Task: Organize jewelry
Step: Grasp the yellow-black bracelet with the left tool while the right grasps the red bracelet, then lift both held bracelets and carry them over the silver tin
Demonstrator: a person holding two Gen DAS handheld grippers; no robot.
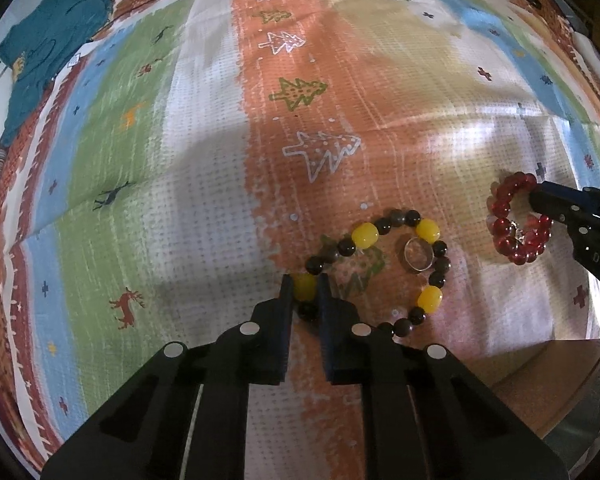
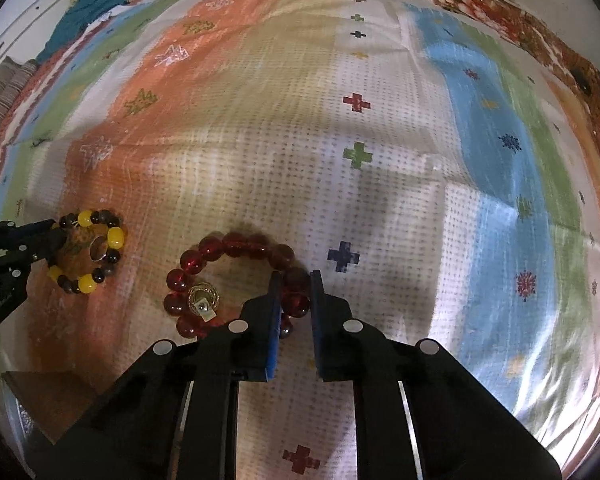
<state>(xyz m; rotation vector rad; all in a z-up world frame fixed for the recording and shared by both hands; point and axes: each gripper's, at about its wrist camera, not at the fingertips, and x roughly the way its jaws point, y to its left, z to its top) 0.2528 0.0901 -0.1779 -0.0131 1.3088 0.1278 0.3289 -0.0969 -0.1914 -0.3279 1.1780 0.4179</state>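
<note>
A bracelet of yellow and dark beads (image 1: pixel 428 230) lies on the patterned cloth, with a silver ring (image 1: pixel 418 258) inside its loop. My left gripper (image 1: pixel 305 284) is shut on one yellow bead of the bracelet's near-left side. A red bead bracelet (image 2: pixel 236 244) lies to the right, with a gold ring (image 2: pixel 202 300) inside it. My right gripper (image 2: pixel 294 286) is shut on the red beads at the bracelet's right side. Each gripper also shows in the other view: the right one (image 1: pixel 534 196) and the left one (image 2: pixel 54 236).
A colourful striped cloth (image 1: pixel 180 200) covers the surface. A brown box corner (image 1: pixel 540 380) sits at the near right of the left view, also showing in the right wrist view (image 2: pixel 48 400). A teal garment (image 1: pixel 48 52) lies far left.
</note>
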